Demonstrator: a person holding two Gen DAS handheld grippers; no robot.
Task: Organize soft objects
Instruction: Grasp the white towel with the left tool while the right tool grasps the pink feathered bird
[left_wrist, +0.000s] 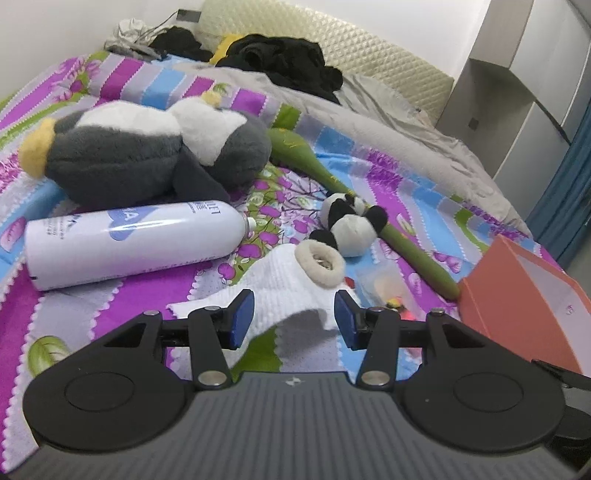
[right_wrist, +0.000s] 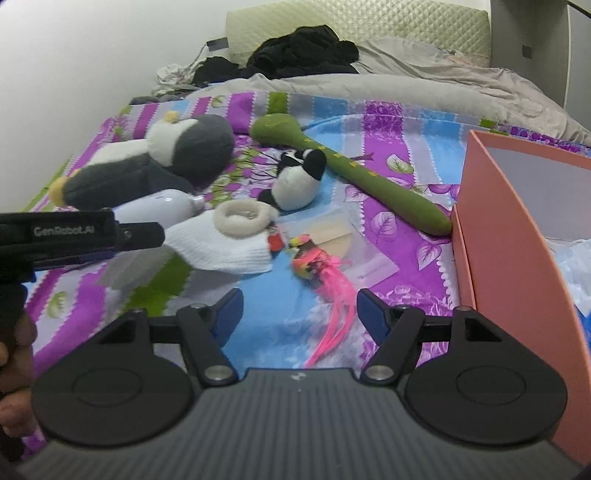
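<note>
On the patterned bedspread lie a grey-and-white penguin plush (left_wrist: 147, 147) (right_wrist: 166, 155), a small panda plush (left_wrist: 351, 225) (right_wrist: 299, 177), a long green stuffed stick (left_wrist: 369, 199) (right_wrist: 369, 173), a white cloth (left_wrist: 291, 291) (right_wrist: 221, 247) with a cream fuzzy ring (left_wrist: 321, 266) (right_wrist: 240, 218) on it, and a pink feathered bird toy (right_wrist: 321, 269). My left gripper (left_wrist: 293, 317) is open, its blue pads either side of the white cloth's near edge. It shows side-on in the right wrist view (right_wrist: 140, 236). My right gripper (right_wrist: 299, 314) is open and empty, just short of the bird's tail.
A white spray can (left_wrist: 133, 243) lies beside the penguin. An open salmon-pink box (left_wrist: 524, 295) (right_wrist: 517, 236) stands at the right. A clear plastic bag (right_wrist: 354, 251) lies under the bird. A grey duvet (right_wrist: 406, 85), black clothes (left_wrist: 280, 59) and a padded headboard are at the back.
</note>
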